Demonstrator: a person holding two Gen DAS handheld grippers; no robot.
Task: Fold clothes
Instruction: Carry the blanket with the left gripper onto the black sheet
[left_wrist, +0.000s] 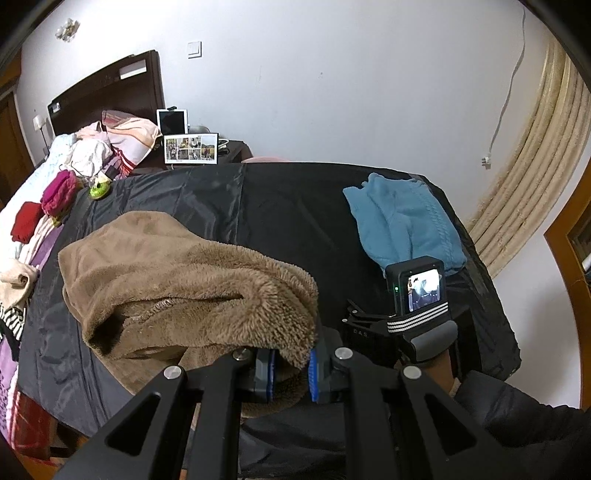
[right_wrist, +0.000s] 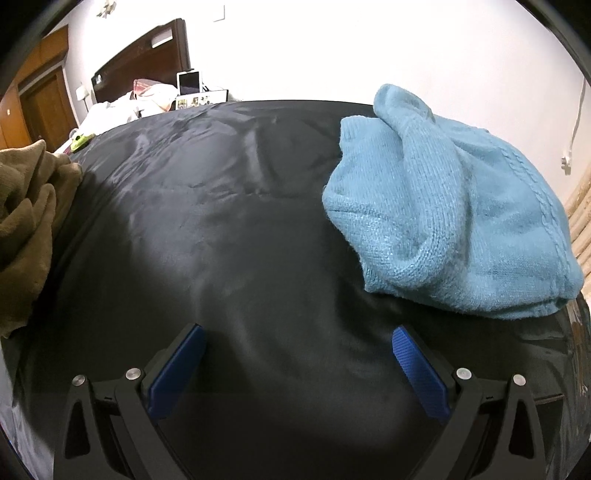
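Brown fleece garment (left_wrist: 192, 280) is pinched between my left gripper's (left_wrist: 291, 373) fingers, bunched ahead of them on the black sheet (right_wrist: 229, 206). My right gripper (right_wrist: 299, 369) is spread wide and empty, blue knit sweater (right_wrist: 454, 206) ahead-right of its fingertips.

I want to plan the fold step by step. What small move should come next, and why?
Probably bring the open right tongs left to the brown fleece. The left tongs pinch only its near edge, the rest lies bunched on the black sheet, and the right holds nothing.
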